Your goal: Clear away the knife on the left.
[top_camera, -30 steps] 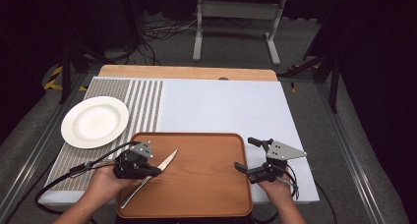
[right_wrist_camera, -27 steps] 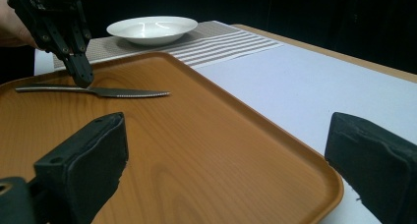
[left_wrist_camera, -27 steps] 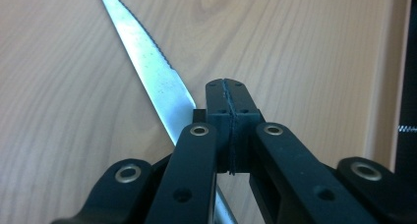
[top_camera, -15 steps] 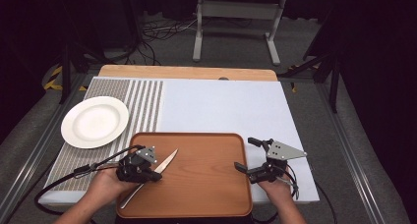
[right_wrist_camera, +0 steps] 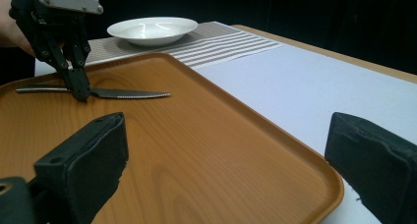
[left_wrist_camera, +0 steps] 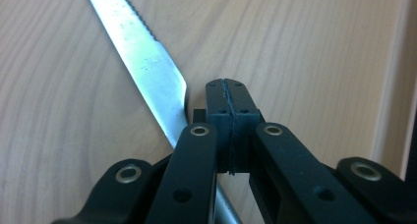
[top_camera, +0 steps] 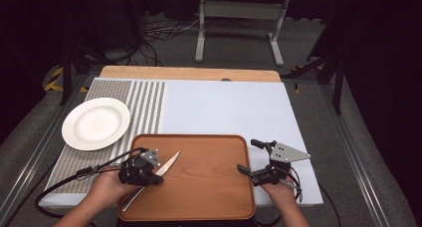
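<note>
Nothing has shifted in the last second: the knife (top_camera: 169, 161) still lies aslant by the tray's (top_camera: 209, 197) left edge, the left gripper (left_wrist_camera: 226, 101) closed empty beside its blade, the right gripper (top_camera: 248, 156) gaping wide at the right edge, so lifting hasn't begun

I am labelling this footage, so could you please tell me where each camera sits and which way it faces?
High view: above the person's side, looking forward and down at the table; both forearms, left gripper and right gripper show.
Left gripper view: rides the left gripper, looking down along its shut jaws at the knife beside them on the tray.
Right gripper view: rides the right gripper, looking level across the tray between open jaws toward the left gripper and plate.
All views share knife and tray.
</note>
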### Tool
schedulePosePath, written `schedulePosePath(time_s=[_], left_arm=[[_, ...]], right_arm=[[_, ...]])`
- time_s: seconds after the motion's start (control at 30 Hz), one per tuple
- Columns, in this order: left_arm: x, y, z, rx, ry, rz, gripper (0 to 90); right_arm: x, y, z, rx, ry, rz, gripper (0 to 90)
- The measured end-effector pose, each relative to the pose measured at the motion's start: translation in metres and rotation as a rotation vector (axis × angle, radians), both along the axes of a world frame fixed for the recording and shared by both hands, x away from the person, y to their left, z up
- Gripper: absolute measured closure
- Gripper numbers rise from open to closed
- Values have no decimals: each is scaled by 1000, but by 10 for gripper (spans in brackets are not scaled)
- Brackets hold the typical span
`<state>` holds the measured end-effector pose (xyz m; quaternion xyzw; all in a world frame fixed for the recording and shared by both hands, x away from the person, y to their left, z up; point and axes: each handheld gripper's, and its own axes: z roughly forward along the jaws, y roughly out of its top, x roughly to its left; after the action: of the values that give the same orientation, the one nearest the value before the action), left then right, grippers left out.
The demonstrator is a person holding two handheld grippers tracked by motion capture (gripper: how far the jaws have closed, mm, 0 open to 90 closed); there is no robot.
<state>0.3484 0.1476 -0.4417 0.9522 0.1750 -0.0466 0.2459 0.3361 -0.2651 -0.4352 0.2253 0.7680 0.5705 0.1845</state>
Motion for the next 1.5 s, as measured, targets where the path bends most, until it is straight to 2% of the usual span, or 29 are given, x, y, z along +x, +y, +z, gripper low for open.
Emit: schedulePosePath(time_s=[0.13,0.47,0.6,0.87,1.07,1.5], left_arm=[[1,1,1,15,-21,19,900],[3,5,3,44,-36,34,900],[5,7,3,46,-27,36,900],[5,9,4,66,-36,51,900],[6,12,6,106,-53,73,900],[6,18,7,137,-56,103,900]], right_arm=[[0,0,0,1,0,0,33],[0,0,0,2,0,0,33],[0,0,0,-1,2,-3,33],[0,0,0,-1,-1,-4,33],[0,-1,0,1,-1,-4,34],[0,0,0,-3,-3,-5,34]])
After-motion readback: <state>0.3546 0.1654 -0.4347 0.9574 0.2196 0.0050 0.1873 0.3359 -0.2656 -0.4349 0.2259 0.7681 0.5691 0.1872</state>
